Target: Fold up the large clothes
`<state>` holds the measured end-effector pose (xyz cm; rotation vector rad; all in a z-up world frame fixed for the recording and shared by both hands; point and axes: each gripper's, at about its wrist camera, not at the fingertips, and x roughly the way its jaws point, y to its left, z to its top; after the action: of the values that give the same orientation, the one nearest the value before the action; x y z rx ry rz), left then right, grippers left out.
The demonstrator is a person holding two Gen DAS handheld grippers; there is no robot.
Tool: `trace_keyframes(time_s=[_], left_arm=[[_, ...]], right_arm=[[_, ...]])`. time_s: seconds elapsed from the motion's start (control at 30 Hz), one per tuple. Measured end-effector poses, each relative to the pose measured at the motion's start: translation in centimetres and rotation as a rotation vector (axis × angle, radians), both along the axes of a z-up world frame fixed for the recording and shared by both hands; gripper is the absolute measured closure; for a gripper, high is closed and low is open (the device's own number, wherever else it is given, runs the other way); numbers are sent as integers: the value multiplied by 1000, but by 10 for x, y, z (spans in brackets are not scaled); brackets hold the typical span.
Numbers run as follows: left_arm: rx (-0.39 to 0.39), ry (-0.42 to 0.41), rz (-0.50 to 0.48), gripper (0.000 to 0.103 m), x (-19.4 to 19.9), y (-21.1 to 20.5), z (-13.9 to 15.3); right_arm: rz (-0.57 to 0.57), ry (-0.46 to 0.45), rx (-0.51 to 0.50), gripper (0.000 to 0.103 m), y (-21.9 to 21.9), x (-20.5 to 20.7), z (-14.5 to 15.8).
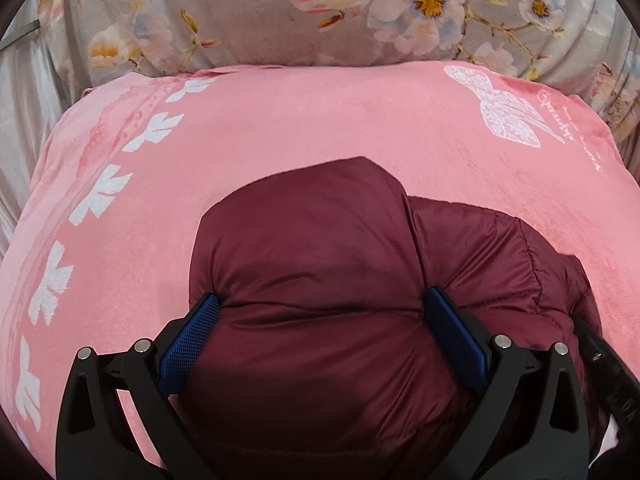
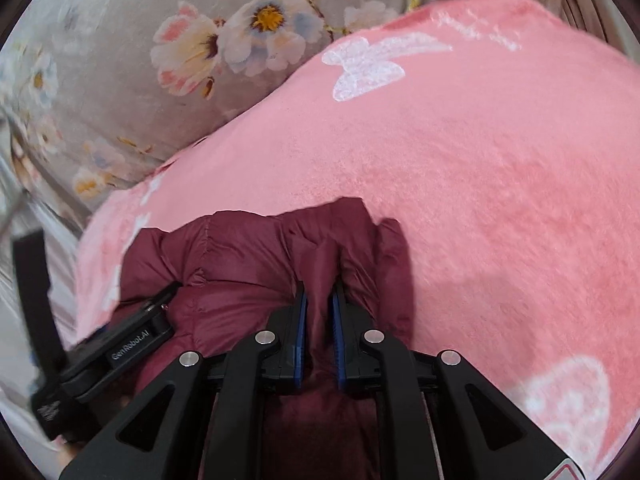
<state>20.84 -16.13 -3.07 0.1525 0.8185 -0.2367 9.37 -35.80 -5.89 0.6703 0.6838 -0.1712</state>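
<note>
Maroon item: puffy quilted jacket [image 1: 320,280], nylon-type shell, lies bunched on pink fleece blanket [image 1: 320,120] w/ white butterfly print; grey floral bedding [image 1: 280,20] behind.
Location: jacket sits at near edge of blanket, directly under both tools; most of blanket surface beyond it is bare.
Left gripper [image 1: 320,316]: fingers spread wide, one blue pad [image 1: 192,340] each side of a thick padded bulge. Pads touch fabric on both flanks; judged a loose straddle/press rather than a firm pinch.
Right gripper [image 2: 319,312]: fingers narrow, nearly closed, w/ a thin ridge of jacket fabric pinched between the pads. Left tool body visible at lower left of right wrist view, close beside.
Fold status: approx. mid-task (judgement). Garment is gathered into a compact lump, not spread flat; at least one layer appears doubled over, since a second lobe sits beside the main bulge in left wrist view.
Not shown: sleeves, hem, zip, collar – cannot tell which part each tool holds.
Remaining (judgement): square up edges, flatten trapped air, finish final fold, release.
Risk: slick shell + springy fill, so folds may reopen once let go.
</note>
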Motion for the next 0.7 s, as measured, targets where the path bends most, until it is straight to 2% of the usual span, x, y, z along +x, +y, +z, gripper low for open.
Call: trace_keyframes(time_s=[0.07, 0.17, 0.3, 0.47, 0.6, 0.7], left_arm=[[-25, 39, -24, 5, -9, 13, 8], [-80, 75, -58, 5, -39, 38, 25], [-20, 77, -97, 5, -79, 45, 26], [31, 94, -106, 5, -111, 50, 14], [43, 103, -90, 5, -119, 59, 5], [37, 119, -85, 5, -119, 63, 0]], right_arm=[[-18, -10, -1, 81, 1, -26, 12], [1, 10, -112, 79, 16, -66, 29], [89, 32, -88, 76, 40, -98, 22], [102, 82, -104, 73, 61, -111, 2], [97, 83, -105, 89, 67, -120, -2], [99, 97, -120, 92, 70, -123, -3]])
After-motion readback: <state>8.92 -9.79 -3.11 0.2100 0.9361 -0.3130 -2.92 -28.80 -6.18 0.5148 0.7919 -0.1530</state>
